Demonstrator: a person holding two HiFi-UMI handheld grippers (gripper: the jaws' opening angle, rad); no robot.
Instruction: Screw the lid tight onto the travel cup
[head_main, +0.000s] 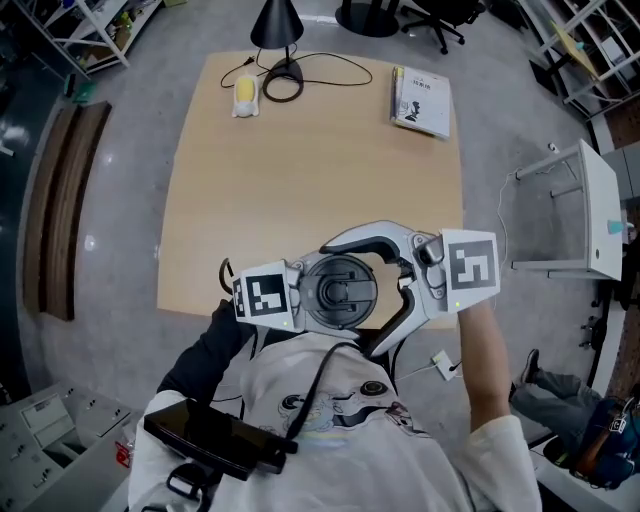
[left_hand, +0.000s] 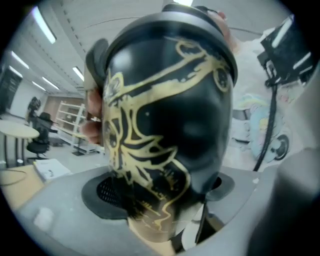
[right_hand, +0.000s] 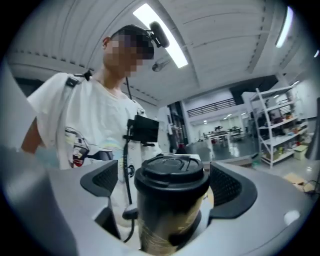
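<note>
One table (head_main: 320, 160), one lamp (head_main: 278, 40), one book (head_main: 421, 100), one travel cup (left_hand: 170, 115), one lid (right_hand: 170, 172), two tongs (left_hand: 165, 200) (right_hand: 170, 187).

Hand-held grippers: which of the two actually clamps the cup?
The left hand-held gripper: it squeezes the black-and-gold travel cup. The right hand-held gripper stands open, jaws clear of the lid.

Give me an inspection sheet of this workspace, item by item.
Surface: light wooden table.
Job's things: travel cup held at the table's near edge, lid on top; tightness not visible.
Clutter: lamp, booklet and yellow item at the far edge.
Grippers: left tongs shut on the travel cup; right tongs open around the lid, pads clear.
Cables: cord looped by the lamp.
Surroundings: white stand at right, office chair beyond.
</note>
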